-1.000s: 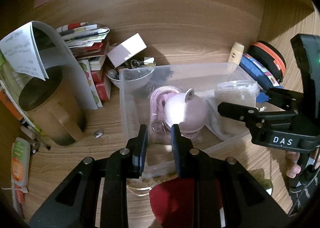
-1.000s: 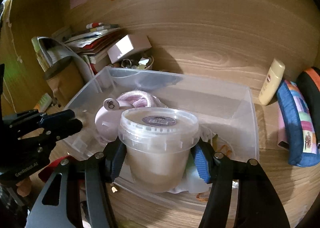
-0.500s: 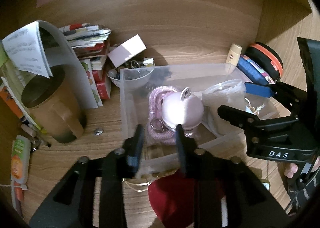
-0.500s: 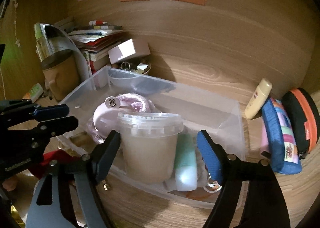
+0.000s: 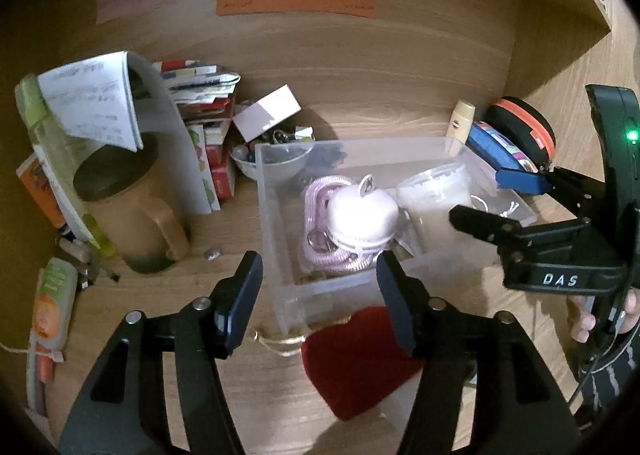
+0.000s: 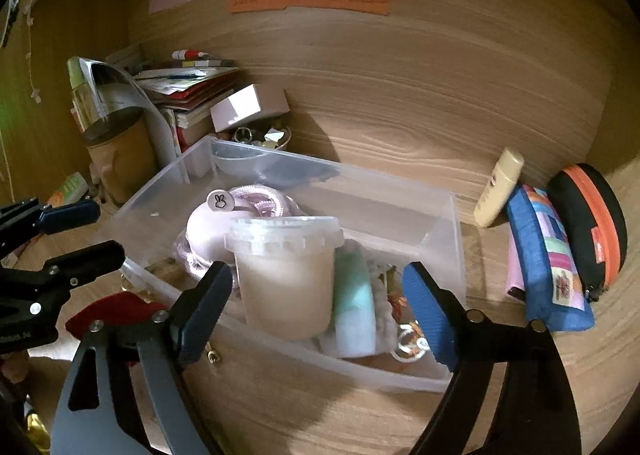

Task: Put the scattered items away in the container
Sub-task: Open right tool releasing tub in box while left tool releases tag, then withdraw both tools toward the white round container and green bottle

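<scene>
A clear plastic container [image 5: 276, 215] [image 6: 400, 207] holds a pink round case [image 5: 362, 215] [image 6: 204, 231], a pink coiled cord [image 5: 320, 191], a lidded tub [image 5: 436, 191] [image 6: 286, 275] and a green-white tube [image 6: 354, 307]. My left gripper [image 5: 319, 261] [image 6: 106, 231] hovers before the container's near wall. Its jaws are opening with nothing between them. My right gripper [image 6: 316, 273] [image 5: 476, 195] is just in front of the tub. Its jaws are opening and its pads stand clear of the tub's sides. A red heart-shaped pouch [image 5: 360, 359] [image 6: 112, 311] lies on the desk under the left gripper.
To the left are a brown mug [image 5: 128, 207], stacked books [image 5: 200, 103], a white box [image 5: 266, 113], a bowl of small things [image 5: 272, 163] and an orange-green tube [image 5: 52, 303]. To the right, a cream bottle [image 6: 498, 187], a blue pencil case [image 6: 548, 255] and a black-orange case [image 6: 588, 223] lean by the wall.
The right jaws spread off the tub, which now stands in the container. The left jaws went from nearly shut to wide. Both grippers drew back a little from the container.
</scene>
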`<state>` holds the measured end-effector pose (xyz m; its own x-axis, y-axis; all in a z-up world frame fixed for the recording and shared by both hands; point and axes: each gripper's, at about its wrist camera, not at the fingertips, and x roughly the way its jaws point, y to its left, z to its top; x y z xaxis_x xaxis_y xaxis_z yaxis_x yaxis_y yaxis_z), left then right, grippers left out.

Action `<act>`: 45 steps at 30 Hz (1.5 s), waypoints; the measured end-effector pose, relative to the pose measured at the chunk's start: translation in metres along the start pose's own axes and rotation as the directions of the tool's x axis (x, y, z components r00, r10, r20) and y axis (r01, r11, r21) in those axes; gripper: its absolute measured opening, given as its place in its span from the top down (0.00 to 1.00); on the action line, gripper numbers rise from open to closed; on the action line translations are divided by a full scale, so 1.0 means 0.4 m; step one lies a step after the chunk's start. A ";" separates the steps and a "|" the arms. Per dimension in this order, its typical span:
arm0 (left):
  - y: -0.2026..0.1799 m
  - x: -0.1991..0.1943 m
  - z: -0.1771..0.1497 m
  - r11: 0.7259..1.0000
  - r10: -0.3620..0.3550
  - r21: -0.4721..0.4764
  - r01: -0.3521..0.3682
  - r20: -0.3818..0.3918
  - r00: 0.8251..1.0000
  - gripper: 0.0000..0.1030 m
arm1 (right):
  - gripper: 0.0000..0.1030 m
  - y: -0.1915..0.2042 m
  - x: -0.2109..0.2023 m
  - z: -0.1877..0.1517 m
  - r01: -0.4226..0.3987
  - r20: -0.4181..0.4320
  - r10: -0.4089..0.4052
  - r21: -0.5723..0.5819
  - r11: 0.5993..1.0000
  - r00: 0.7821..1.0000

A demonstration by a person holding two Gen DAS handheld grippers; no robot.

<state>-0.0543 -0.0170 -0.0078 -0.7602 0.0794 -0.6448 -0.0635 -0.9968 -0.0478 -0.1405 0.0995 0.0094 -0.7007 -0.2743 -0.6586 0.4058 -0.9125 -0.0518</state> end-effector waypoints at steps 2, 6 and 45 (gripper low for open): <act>0.004 -0.005 -0.009 1.000 -0.001 -0.006 0.001 -0.005 1.000 0.42 | 0.17 -0.003 -0.007 -0.006 0.002 -0.002 -0.002 0.001 1.000 1.000; 0.014 -0.011 -0.028 1.000 -0.009 -0.027 0.008 -0.023 1.000 0.37 | 0.17 -0.007 -0.021 -0.018 0.005 -0.007 -0.005 0.001 1.000 1.000; -0.055 -0.120 -0.167 0.996 -0.082 -0.054 0.078 -0.094 0.992 0.24 | 0.17 0.034 -0.126 -0.176 -0.103 -0.049 0.102 -0.019 0.995 0.994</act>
<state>0.0269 0.0007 -0.0266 -0.6885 0.1605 -0.7073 -0.0876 -0.9865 -0.1386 -0.0586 0.1223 -0.0109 -0.6261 -0.3503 -0.6966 0.4869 -0.8734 0.0016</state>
